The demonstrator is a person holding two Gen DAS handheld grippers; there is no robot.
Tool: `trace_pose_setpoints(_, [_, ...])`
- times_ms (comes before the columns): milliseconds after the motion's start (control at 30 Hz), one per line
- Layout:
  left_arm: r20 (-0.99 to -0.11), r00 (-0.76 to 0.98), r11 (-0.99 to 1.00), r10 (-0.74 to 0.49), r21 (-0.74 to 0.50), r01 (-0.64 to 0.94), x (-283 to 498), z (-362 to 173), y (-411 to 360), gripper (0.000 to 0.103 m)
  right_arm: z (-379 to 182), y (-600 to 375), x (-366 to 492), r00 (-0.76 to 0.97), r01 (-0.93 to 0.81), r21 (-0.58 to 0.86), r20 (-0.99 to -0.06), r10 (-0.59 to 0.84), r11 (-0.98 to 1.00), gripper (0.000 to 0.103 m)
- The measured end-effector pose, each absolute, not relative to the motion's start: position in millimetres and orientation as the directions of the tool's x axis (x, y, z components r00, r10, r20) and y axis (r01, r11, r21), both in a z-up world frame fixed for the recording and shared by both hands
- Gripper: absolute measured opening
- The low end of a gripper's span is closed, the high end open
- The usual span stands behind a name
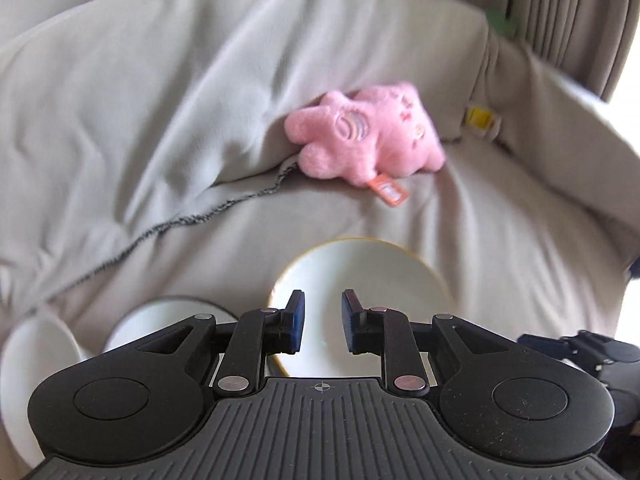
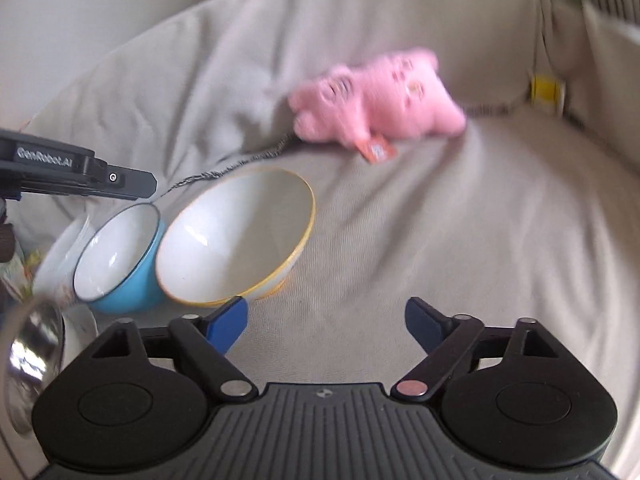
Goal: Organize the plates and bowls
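Note:
Several bowls lie tilted in a row on a beige sofa. A white bowl with a yellow rim is the largest; it also shows in the left wrist view. Left of it sits a blue bowl with a white inside, seen as a white bowl in the left wrist view. Further left are a white patterned bowl and a shiny metal bowl. My left gripper is open and empty, hovering over the yellow-rimmed bowl. My right gripper is wide open and empty, its left finger near that bowl's rim.
A pink plush toy with an orange tag lies on the sofa seat behind the bowls. A grey blanket with a dark stitched edge drapes over the backrest. A yellow tag sits by the armrest. The left gripper's body shows in the right wrist view.

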State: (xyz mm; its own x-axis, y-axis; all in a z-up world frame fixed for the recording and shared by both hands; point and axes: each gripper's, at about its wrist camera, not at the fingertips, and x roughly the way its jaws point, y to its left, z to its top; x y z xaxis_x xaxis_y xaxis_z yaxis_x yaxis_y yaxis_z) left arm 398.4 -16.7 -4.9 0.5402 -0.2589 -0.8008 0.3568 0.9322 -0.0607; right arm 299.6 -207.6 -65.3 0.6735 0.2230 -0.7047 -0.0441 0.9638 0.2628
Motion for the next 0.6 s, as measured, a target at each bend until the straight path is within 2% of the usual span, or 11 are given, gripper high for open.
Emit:
trace_pose_setpoints(67, [-0.826, 0.508, 0.936, -0.246, -0.066, 0.347, 420, -12, -20, 0.023, -73, -212, 313, 0.641, 0.010, 0.322, -0.729, 0.241, 0.947, 0.074])
trace_pose_setpoints(167, [-0.838, 0.460, 0.935, -0.293, -0.151, 0.321, 449, -27, -16, 0.023, -77, -218, 332, 0.619, 0.059, 0.388, -0.737, 0.271, 0.920, 0.059])
trace_pose_setpoints(300, [-0.867, 0.418, 0.939, -0.272, -0.144, 0.313, 474, -57, -14, 0.025, -79, -214, 348, 0.611, 0.073, 0.394, -0.744, 0.271, 0.916, 0.046])
trace_pose_setpoints(367, [-0.865, 0.417, 0.941, -0.279, -0.160, 0.298, 477, -65, -7, 0.029, -81, -213, 353, 0.618, 0.086, 0.373, -0.748, 0.244, 0.924, 0.046])
trace_pose_setpoints(467, [-0.850, 0.409, 0.930, -0.333, -0.225, 0.291, 477, -68, 6, 0.030, -74, -217, 344, 0.659, 0.087, 0.370, -0.718, 0.225, 0.925, 0.046])
trace_pose_setpoints(600, [-0.857, 0.380, 0.917, -0.348, -0.226, 0.329, 473, -73, 8, 0.029, -64, -221, 337, 0.680, 0.054, 0.376, -0.692, 0.241, 0.925, 0.046])
